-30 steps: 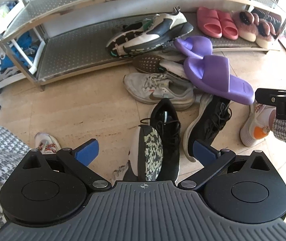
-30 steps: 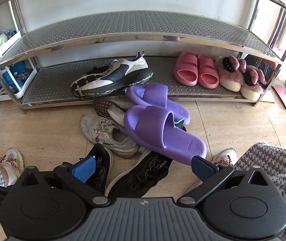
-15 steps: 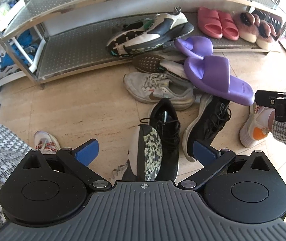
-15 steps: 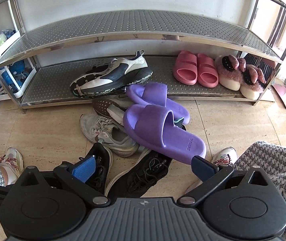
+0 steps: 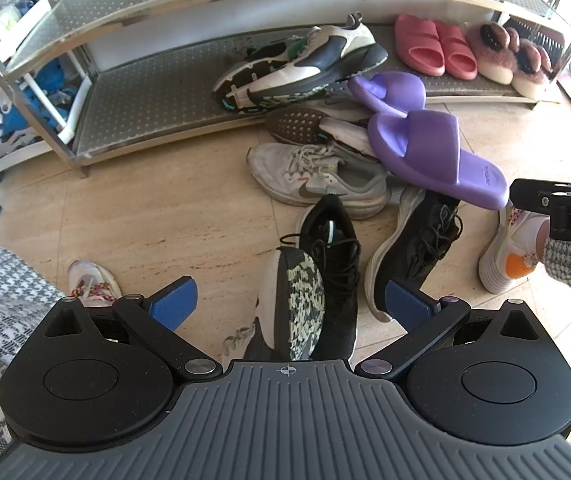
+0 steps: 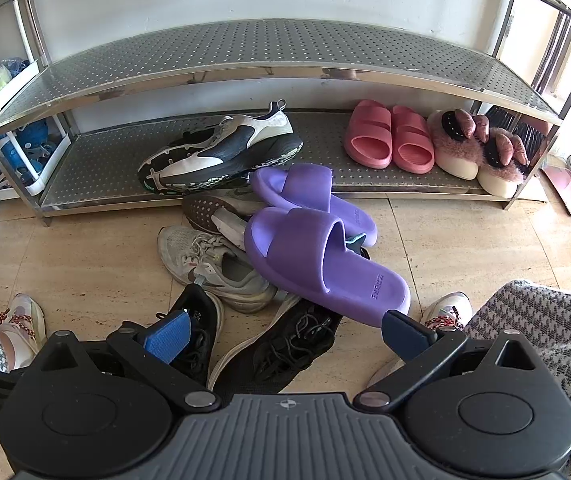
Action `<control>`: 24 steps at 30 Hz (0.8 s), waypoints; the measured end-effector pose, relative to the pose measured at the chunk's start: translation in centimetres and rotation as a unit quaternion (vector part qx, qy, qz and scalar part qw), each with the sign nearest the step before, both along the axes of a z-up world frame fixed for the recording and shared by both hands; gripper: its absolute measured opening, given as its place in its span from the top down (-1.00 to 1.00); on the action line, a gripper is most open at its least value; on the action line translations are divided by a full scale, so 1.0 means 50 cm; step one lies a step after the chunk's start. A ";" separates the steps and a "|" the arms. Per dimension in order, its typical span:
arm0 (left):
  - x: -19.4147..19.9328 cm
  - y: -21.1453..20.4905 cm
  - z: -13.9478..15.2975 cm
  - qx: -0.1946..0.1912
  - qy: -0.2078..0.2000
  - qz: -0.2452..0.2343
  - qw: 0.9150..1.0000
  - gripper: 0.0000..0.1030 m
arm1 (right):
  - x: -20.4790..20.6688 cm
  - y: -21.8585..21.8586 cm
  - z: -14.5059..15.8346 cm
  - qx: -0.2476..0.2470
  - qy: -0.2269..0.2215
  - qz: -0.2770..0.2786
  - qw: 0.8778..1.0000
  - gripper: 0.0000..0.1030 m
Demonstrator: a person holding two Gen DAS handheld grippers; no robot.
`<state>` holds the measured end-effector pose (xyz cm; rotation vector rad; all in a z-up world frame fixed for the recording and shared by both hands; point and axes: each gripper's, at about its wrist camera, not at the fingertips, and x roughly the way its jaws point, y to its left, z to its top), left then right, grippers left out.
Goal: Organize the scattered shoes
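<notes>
Both the left gripper (image 5: 289, 304) and right gripper (image 6: 283, 336) hang released and empty over the tangled pile of purple foam slides (image 6: 317, 264), grey and black sneakers (floor, off the metal rack's (image 6: 97, 168) front edge), seemingly choosing.

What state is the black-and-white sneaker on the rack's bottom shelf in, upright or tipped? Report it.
Tipped. The black-and-white sneaker lies on its side on the bottom shelf, with its studded sole facing outward toward the floor pile.

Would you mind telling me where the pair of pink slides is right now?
In the right wrist view, the pair of pink slides sits right of centre on the metal rack's bottom shelf, beside the fluffy pink slippers.
</notes>
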<state>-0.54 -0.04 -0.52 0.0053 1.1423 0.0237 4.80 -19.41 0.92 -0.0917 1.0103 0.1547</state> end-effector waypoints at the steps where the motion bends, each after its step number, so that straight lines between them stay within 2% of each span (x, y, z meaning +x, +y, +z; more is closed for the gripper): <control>1: -0.001 0.000 0.000 0.000 0.000 0.000 1.000 -0.99 | 0.000 -0.001 -0.001 0.000 0.000 0.000 1.000 -0.99; 24: -0.006 -0.001 -0.005 0.001 0.006 -0.002 1.000 -0.99 | 0.000 -0.003 -0.006 0.001 0.003 -0.004 1.000 -0.99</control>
